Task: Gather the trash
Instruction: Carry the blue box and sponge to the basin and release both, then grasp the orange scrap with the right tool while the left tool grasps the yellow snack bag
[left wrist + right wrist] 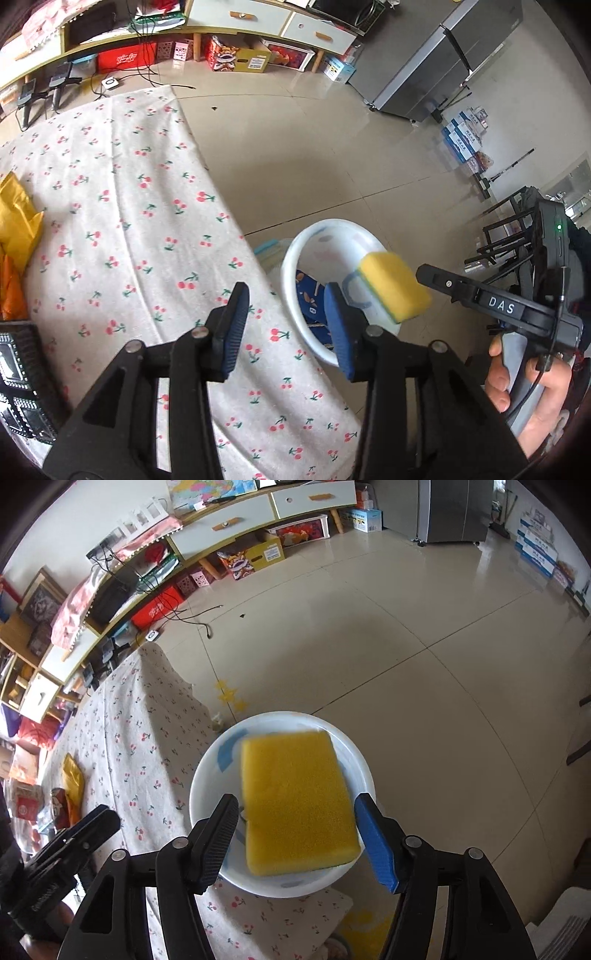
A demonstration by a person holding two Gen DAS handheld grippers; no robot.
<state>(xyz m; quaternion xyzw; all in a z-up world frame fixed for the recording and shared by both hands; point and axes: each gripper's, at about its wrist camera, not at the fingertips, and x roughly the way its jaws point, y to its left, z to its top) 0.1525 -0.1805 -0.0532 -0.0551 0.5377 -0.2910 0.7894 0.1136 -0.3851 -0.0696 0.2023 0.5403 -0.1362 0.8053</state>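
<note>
A yellow sponge (295, 801) with a green underside is in mid-air over a white bin (207, 775) that stands on the floor beside the table; it looks blurred. In the left wrist view the sponge (393, 291) is clear of the right gripper's finger. My right gripper (299, 834) is open, its pads either side of the sponge without touching it. My left gripper (286, 325) is open and empty over the table edge next to the bin (295, 266). A blue wrapper (312, 306) lies inside the bin.
The table has a cherry-print cloth (129, 206). Yellow and orange packets (16, 229) lie at its left side, and a black patterned object (18, 380) at the near left. A tiled floor, a TV cabinet (240, 22) and a grey fridge (424, 74) lie beyond.
</note>
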